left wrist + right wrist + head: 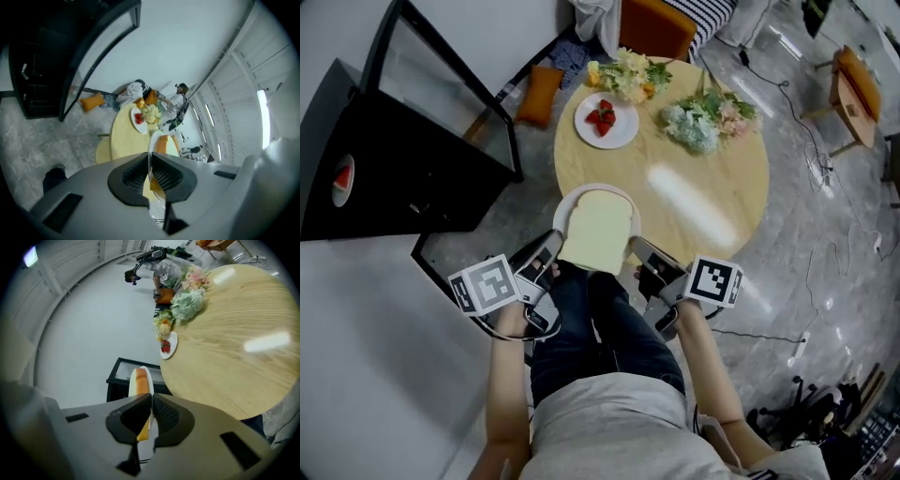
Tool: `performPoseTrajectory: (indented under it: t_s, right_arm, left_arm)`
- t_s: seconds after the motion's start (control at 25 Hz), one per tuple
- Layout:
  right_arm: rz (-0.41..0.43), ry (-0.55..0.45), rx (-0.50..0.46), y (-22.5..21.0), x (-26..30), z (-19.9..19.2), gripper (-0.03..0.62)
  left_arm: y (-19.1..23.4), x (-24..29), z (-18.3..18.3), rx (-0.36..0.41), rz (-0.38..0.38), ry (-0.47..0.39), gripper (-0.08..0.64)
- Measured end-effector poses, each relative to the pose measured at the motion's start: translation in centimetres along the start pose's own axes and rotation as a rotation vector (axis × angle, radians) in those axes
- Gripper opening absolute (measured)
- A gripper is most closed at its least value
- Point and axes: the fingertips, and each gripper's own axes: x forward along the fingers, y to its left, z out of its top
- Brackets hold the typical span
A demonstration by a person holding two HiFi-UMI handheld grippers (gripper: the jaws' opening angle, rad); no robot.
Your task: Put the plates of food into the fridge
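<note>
A round, pale wooden tabletop (694, 197) fills the upper centre of the head view. Near its upper left edge lies a small white round plate (623, 133) holding red strawberries (602, 116). A yellow-and-white flower bunch (628, 75) lies just above the plate, and a pale green-and-pink flower bunch (705, 120) lies to its right.

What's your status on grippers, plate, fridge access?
Left gripper and right gripper both shut on the bread plate, opposite rims. Plate at near edge of table. Fridge at left, door open, nothing seen blocking. Strawberry plate on table.
</note>
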Motion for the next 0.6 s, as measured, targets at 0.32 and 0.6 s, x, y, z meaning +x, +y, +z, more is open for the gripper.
performPoseTrajectory:
  t_s: [0.32, 0.6]
  right_arm:
    - [0.107, 0.188, -0.132, 6.8, 8.9, -3.8, 0.023]
    - [0.199, 0.316, -0.211, 13.1, 16.8, -8.7, 0.021]
  left_arm:
    - [4.9, -9.9, 3.9, -0.174, 0.055, -0.334, 0.029]
    - [9.0, -18.6, 7.7, -0.273, 0.071, -0.569, 0.029]
